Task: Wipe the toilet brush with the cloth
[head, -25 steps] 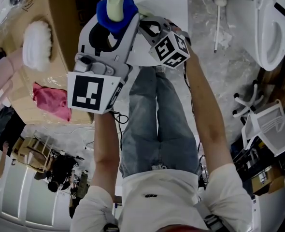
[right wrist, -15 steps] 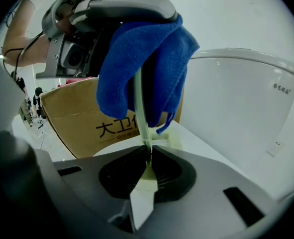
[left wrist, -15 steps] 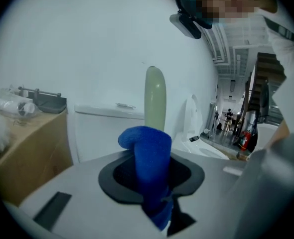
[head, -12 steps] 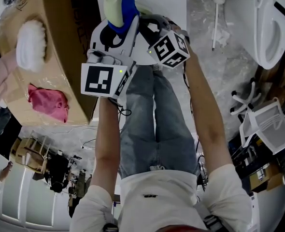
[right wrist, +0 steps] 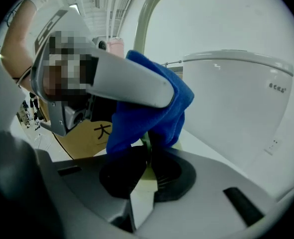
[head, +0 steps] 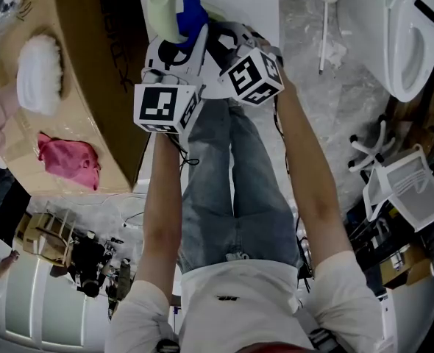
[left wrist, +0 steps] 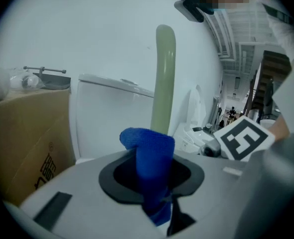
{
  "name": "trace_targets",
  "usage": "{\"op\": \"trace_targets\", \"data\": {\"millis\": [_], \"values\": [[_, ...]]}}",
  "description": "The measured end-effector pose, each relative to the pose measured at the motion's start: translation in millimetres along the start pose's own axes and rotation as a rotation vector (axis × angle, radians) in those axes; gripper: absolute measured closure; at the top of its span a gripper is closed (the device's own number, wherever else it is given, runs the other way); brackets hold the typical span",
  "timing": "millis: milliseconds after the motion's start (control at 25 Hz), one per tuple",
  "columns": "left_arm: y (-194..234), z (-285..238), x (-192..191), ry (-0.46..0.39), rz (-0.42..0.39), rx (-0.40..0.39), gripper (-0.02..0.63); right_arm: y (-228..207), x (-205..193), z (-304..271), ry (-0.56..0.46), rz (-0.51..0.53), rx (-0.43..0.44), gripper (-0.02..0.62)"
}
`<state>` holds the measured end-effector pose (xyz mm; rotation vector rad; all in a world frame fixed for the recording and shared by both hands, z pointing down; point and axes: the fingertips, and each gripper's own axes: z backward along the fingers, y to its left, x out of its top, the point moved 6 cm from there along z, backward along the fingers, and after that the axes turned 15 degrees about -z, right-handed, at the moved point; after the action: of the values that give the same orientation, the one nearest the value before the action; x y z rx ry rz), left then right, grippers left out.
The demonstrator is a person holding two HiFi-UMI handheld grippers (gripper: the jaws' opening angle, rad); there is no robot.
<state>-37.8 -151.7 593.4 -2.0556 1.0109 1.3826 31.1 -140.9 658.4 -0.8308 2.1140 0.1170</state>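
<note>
The toilet brush's pale green handle (head: 162, 4) stands upright in front of me and rises past the cloth in the left gripper view (left wrist: 165, 73). My right gripper (right wrist: 148, 157), below its marker cube (head: 254, 76), is shut on the handle's lower part. A blue cloth (head: 191, 12) wraps the handle just above that grip (right wrist: 154, 111). My left gripper (left wrist: 152, 180) holds the cloth (left wrist: 149, 153) between its jaws, which are closing, and presses it on the handle. The brush head is hidden.
A cardboard box (head: 92, 87) at the left carries a white fluffy pad (head: 39, 72) and a pink rag (head: 70, 160). A toilet (head: 408, 43) stands at the upper right, with a white brush (head: 326, 20) on the marble floor. A white chair (head: 412, 190) is at the right.
The left gripper has slid down the handle with the cloth, so more green handle shows above it. The right gripper has kept still.
</note>
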Motion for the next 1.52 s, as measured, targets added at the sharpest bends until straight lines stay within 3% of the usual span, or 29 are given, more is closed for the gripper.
{"op": "trace_targets", "data": {"millis": [240, 720, 960, 1520], "values": [[-1.6, -17.8, -34.0, 0.047, -0.007, -0.011, 0.5, 0.1, 0.3, -0.5, -0.001, 0.004, -0.008, 0.568], [-1.3, -16.7, -30.1, 0.094, -0.024, -0.017, 0.502, 1.0, 0.6, -0.5, 0.004, -0.004, -0.013, 0.566], [1.2, 0.1, -2.9, 0.069, -0.043, -0.001, 0.503, 0.8, 1.5, -0.6, 0.01, -0.011, -0.009, 0.566], [17.3, 37.3, 90.1, -0.098, -0.093, 0.044, 0.495, 1.4, 4.8, -1.0, 0.04, -0.03, -0.009, 0.566]]}}
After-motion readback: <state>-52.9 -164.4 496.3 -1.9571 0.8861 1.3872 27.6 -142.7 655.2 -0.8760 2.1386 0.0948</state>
